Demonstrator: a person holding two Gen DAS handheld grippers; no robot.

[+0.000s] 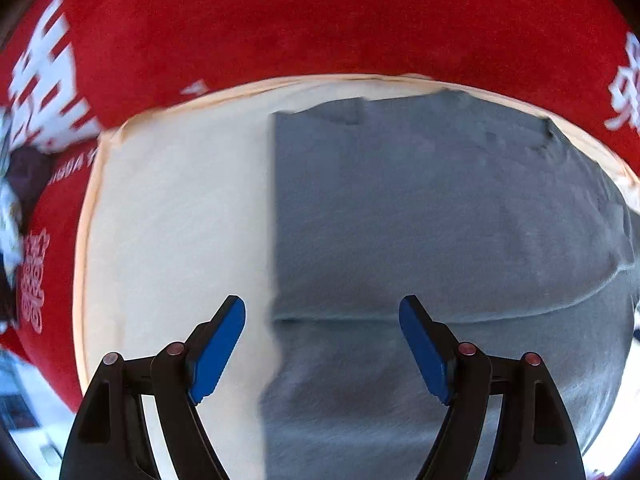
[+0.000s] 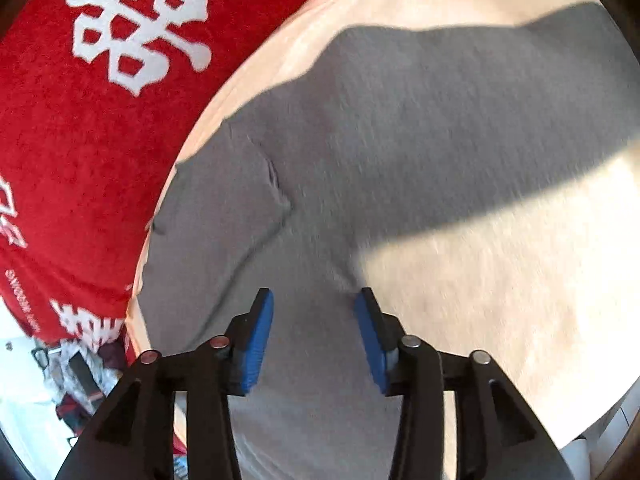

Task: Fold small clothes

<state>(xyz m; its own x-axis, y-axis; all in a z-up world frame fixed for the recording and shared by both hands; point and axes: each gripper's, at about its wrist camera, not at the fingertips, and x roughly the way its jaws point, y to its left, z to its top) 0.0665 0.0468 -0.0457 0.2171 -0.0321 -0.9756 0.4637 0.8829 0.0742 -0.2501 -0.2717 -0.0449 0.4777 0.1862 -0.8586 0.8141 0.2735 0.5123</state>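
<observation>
We record one grey garment (image 1: pixel 440 208), a small knit piece, lying spread on a cream cloth (image 1: pixel 180 216) that covers the work surface; in the left wrist view its straight left edge runs top to bottom just right of the picture's middle, a curved seam crosses it lower down, and its far edge reaches almost to the cloth's peach-coloured rim. In the right wrist view we note the same grey garment (image 2: pixel 400 128) stretching from the lower left up toward the upper right, with a short pucker near its left side and the bare cream cloth (image 2: pixel 500 280) to its right. Beyond the cream cloth we list a red towel (image 1: pixel 320 20) with white printed characters, seen again at the upper left of the right wrist view (image 2: pixel 72 140). The left gripper (image 1: pixel 322 344) hangs above the garment's left edge with its blue pads wide apart and nothing between them. The right gripper (image 2: pixel 314 332) stands about half open over the garment's lower part, its blue pads clear of the fabric, gripping nothing we can see. Both views are somewhat blurred. Clutter (image 2: pixel 72 368) at the lower left of the right wrist view is too small to identify.
</observation>
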